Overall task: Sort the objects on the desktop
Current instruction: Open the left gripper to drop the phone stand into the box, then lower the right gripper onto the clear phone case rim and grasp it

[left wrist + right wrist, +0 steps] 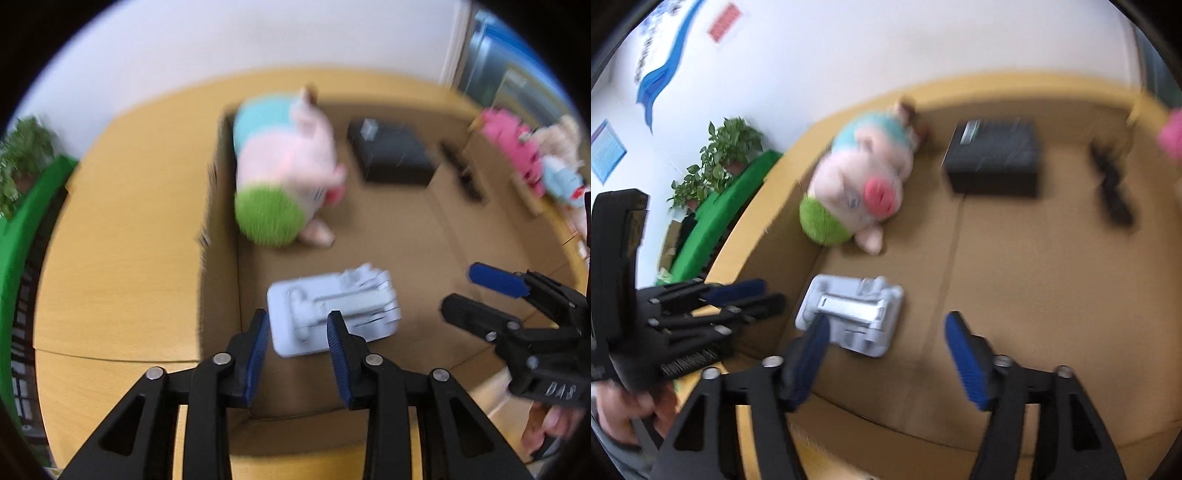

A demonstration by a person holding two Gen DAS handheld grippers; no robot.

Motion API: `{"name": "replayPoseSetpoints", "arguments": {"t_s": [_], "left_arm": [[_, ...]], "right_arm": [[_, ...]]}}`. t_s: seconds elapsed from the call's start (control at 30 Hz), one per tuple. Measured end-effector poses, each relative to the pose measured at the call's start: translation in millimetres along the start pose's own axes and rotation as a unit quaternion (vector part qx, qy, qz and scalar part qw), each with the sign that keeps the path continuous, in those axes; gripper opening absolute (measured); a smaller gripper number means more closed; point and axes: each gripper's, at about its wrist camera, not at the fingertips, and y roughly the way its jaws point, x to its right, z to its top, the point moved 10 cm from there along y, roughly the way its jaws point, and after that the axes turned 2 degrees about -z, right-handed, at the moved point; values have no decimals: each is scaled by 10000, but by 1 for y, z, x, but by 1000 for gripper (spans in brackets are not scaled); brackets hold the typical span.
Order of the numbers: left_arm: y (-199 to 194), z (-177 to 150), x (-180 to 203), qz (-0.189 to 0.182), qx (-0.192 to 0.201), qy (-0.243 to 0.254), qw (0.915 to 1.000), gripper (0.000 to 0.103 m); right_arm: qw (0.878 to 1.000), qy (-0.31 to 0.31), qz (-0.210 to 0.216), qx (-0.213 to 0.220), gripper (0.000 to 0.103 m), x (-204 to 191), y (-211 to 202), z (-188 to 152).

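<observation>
An open cardboard box [369, 236] [997, 266] lies on the wooden desk. Inside it are a pink pig plush with blue and green patches [284, 166] [857, 184], a black box [391, 151] [993, 158], a black slim object [461, 173] [1112, 188] and a light grey flat device [332, 310] [853, 314]. My left gripper [299, 332] [753, 299] is open and empty just above the grey device's near edge. My right gripper [886, 332] [465, 288] is open and empty over the box floor, right of the device.
Pink and cream plush toys [532, 158] sit outside the box at the right. A green bench [716, 218] and potted plants [716, 158] stand at the left by the white wall. The desk [122, 236] surrounds the box.
</observation>
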Motion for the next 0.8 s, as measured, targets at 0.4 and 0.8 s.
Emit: {"name": "replayPoseSetpoints", "arguments": {"t_s": [0.4, 0.8], "left_arm": [[-79, -56, 84, -1372, 1090, 65, 9845, 83], [23, -112, 124, -2271, -258, -702, 9710, 82]], "right_arm": [[9993, -306, 197, -5, 92, 65, -99, -79], [9954, -387, 391, -785, 93, 82, -45, -117]]}}
